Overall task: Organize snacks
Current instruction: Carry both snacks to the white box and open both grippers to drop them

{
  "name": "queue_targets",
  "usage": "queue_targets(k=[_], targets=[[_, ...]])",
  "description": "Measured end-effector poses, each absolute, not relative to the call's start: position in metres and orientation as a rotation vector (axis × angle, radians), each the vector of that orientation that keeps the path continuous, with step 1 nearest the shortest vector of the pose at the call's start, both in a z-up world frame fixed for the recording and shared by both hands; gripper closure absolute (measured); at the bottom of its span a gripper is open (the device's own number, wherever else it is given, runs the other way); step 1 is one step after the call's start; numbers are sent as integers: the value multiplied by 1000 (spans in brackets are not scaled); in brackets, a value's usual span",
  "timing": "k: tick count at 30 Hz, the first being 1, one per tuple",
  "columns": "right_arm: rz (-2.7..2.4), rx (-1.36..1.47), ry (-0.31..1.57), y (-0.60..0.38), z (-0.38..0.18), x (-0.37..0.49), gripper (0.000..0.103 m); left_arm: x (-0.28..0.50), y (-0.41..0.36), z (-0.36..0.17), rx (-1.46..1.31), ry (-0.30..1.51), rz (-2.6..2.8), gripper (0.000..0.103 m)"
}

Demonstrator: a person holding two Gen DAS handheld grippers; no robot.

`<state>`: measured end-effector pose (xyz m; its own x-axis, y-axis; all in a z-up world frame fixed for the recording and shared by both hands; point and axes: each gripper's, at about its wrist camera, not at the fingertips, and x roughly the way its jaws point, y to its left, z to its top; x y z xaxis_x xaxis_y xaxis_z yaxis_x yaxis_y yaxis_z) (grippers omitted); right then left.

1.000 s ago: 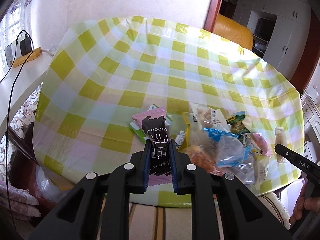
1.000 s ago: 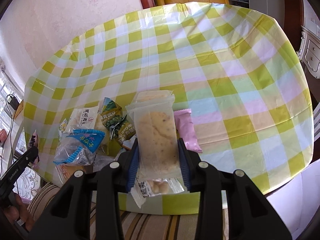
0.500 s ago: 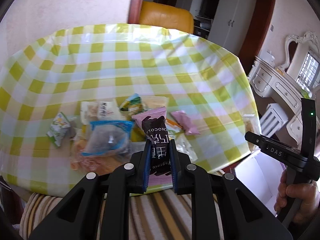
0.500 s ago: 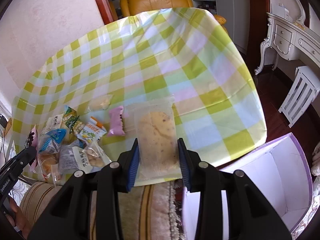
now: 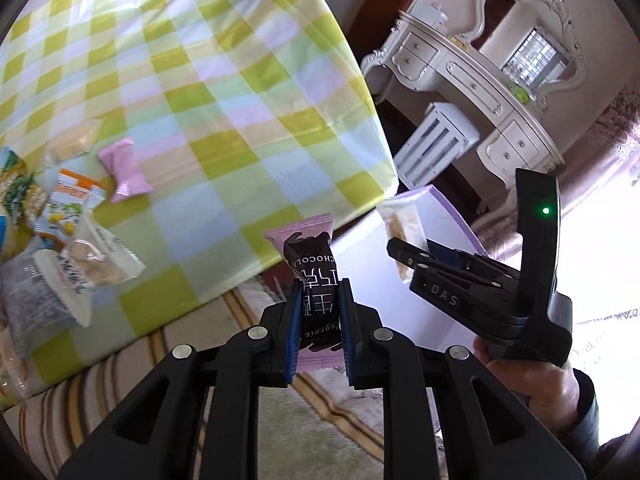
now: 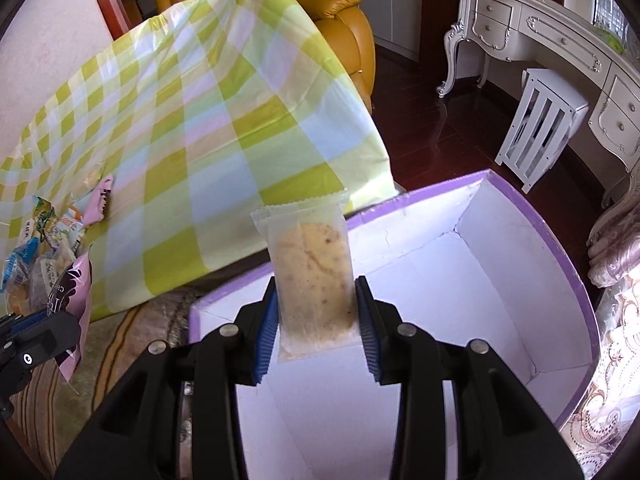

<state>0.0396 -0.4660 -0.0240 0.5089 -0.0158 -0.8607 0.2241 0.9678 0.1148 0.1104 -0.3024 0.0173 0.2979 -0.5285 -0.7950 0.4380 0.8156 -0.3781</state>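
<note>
My left gripper (image 5: 320,292) is shut on a pink and dark chocolate bar packet (image 5: 314,256), held just past the table's near right corner. The same packet (image 6: 76,284) shows at the left edge of the right wrist view. My right gripper (image 6: 316,296) is shut on a clear packet with a pale yellow cake (image 6: 312,264), and hangs over a white box with a purple rim (image 6: 520,200). In the left wrist view that gripper (image 5: 412,248) and its cake packet (image 5: 402,220) sit to the right. Several snack packets (image 5: 60,240) lie on the checked tablecloth (image 5: 200,80).
A pink packet (image 5: 126,172) lies apart from the pile. A white dressing table (image 5: 480,92) and a white stool (image 5: 440,140) stand behind the box. A yellow armchair (image 6: 340,20) is beyond the table. A hand (image 5: 532,380) holds the right gripper's handle. Striped fabric (image 5: 120,380) lies below.
Both grippers have swung right, away from the snack pile and off the table's edge, each keeping its packet. The right one now hangs over the purple-rimmed box.
</note>
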Motion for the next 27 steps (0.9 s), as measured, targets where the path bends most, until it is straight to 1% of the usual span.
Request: queue_targets(k=[8,9,10,11,12,13,15,16,17,18,23,27], targets=[[-215,247,1094,-495,-51,22,65,111,-345,1,-45,1178,-723,85],[-217,253,1099,-497,-53,21,63,111,-347,-1,-41,1183,-729,84],[-220,257,1103,-498,-55,20,60,112,-350,-2,-39,1188,-735,79],[-225,260,1105,-499,-56,19,51,111,-351,-2,-37,1191,-735,74],[-231,260,1107,-500,-56,18,40,111,-350,-2,-35,1189,-729,57],[-235,260,1107,-500,-56,18,36,111,-349,0,-36,1179,-725,43],[-239,253,1100,-499,-54,18,28,109,-346,5,-37,1151,-722,36],[-251,240,1093,-497,-52,19,25,108,-346,7,-34,1140,-720,34],[-268,223,1085,-496,-49,19,25,107,-345,9,-30,1130,-717,31],[-283,206,1079,-494,-47,20,25,106,-344,11,-25,1119,-713,30],[-227,186,1072,-479,-41,29,23,106,-319,22,-49,1064,-629,29],[-208,100,1126,-464,-63,53,23,107,-279,27,-100,1036,-537,29]])
